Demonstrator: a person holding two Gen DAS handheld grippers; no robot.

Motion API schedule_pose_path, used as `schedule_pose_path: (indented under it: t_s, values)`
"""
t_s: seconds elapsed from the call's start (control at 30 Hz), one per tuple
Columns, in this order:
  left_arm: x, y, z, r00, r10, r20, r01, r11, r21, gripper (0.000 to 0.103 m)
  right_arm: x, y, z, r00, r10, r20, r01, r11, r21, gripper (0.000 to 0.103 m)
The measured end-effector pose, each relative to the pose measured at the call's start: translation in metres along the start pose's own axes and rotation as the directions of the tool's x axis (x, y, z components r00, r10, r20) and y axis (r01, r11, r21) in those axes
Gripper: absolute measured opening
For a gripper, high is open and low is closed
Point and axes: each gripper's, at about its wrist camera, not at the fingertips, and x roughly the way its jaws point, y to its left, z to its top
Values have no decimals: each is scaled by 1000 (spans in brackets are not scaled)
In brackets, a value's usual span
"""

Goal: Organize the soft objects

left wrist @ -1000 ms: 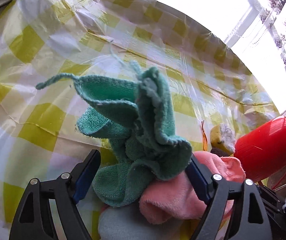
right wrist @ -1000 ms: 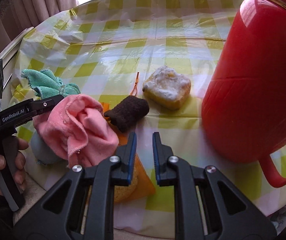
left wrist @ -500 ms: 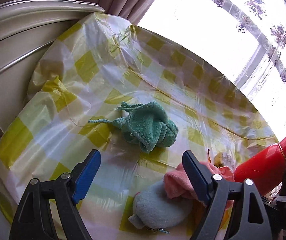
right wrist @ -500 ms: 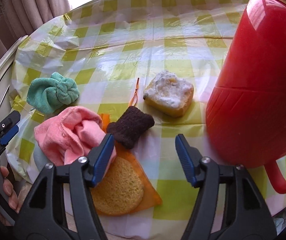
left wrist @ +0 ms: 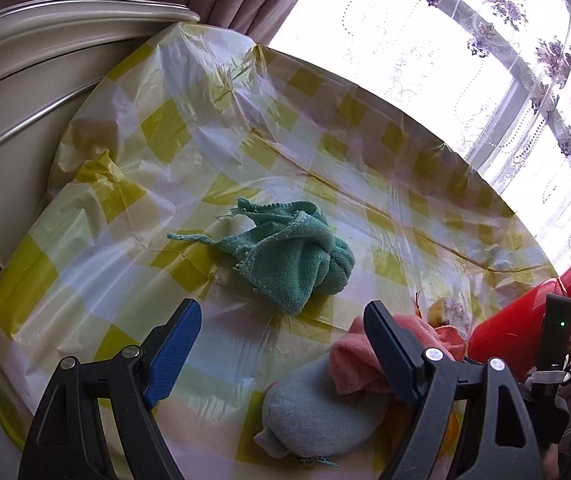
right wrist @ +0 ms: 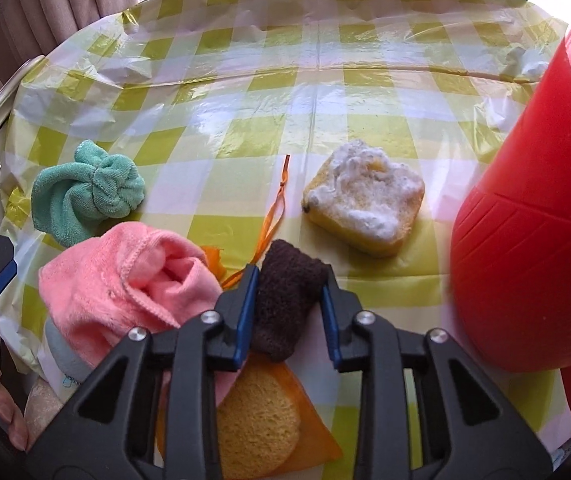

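The right claw [right wrist: 285,300] has just been closing and now pinches the dark brown knitted cloth [right wrist: 283,300] between its blue pads, one pad on each side of the cloth, near the counter's near edge. Under that cloth lies a round yellow sponge [right wrist: 257,428] in an orange mesh bag [right wrist: 317,432], partly beneath the claw at the same edge. Just beside it, toward the near-left corner, sits a bunched pink towel [right wrist: 125,284] leaning on a pale blue-grey soft pouch [left wrist: 313,408] at the very edge. The left claw [left wrist: 281,344] is released, its jaws standing wide with nothing between them, hovering above the counter [left wrist: 133,240] short of the knotted green towel [left wrist: 297,256], which lies alone on the yellow-checked plastic cover toward the left edge, apart from the pink towel. Farther in, near the middle, rests a square yellow sponge [right wrist: 365,200] with a frayed white top, and a red plastic jug [right wrist: 533,240] stands along the right edge. A hand [right wrist: 1,408] grips the left tool's handle at the near-left corner.
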Motion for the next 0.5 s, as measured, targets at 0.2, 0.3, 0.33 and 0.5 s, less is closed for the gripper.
schedule_pose_path:
  t_s: [0.2,0.3,0.33,0.5]
  values:
    - [-1,-5,0,1000,-2,8,2,1000,24,84,-33,-16,-12,996,2,84,-5,999,41,31]
    - [0,-6,2,1000,-7,10,6,1000,30,84,-52,-19,-20,992,-14,129,9,999,43,31]
    - [1,-6,3,1000,-5,8,4,1000,30,84,-57,-19,-23,990,-19,140,15,999,36,31]
    - [20,-14,16,998,57,-8,-56,995,85,83,-82,-17,-41,982,-32,186,31,999,7,31]
